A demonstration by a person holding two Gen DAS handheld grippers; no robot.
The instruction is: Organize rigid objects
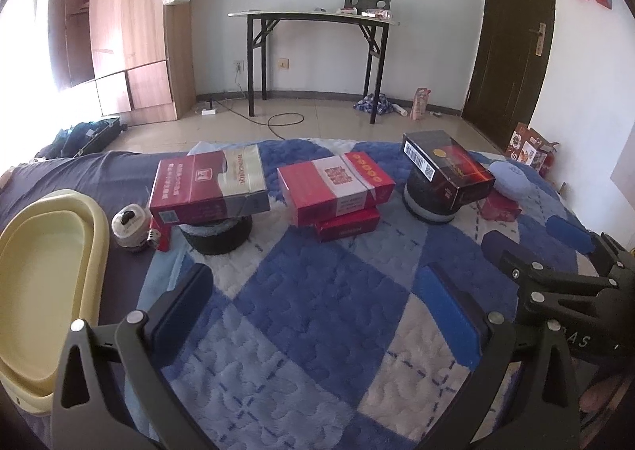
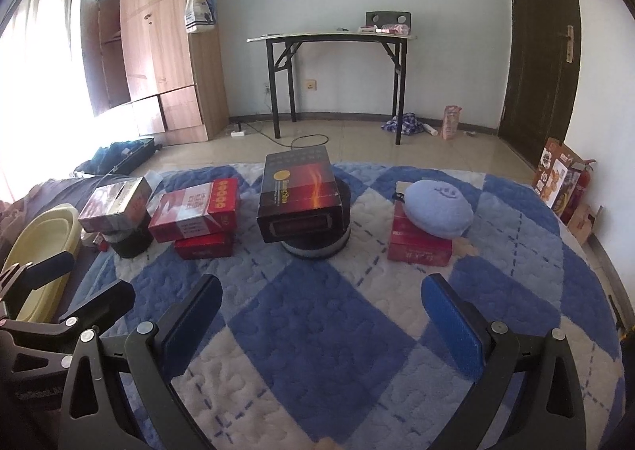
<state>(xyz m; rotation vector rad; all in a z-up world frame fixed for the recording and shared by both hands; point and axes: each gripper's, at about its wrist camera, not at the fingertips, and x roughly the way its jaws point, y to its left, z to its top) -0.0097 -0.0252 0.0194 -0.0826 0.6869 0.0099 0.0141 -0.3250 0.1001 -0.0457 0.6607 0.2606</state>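
Several boxes stand in a row on the blue-and-white quilt (image 1: 317,315). A red-and-silver box (image 1: 210,184) rests on a dark round tin. At the middle, a red-and-white box (image 1: 335,184) lies on a smaller red box (image 1: 347,227). A black box (image 2: 299,192) sits on a round black-and-white tin (image 2: 315,245). A blue round plush (image 2: 436,208) lies on a red box (image 2: 418,247). My left gripper (image 1: 317,291) is open over bare quilt, short of the boxes. My right gripper (image 2: 323,303) is open too, in front of the black box.
A yellow basin (image 1: 47,271) sits at the left edge, with a small white round object (image 1: 129,225) beside it. Beyond the bed are tiled floor, a folding table (image 2: 333,39), a wooden wardrobe (image 2: 158,53) and a dark door (image 2: 539,45).
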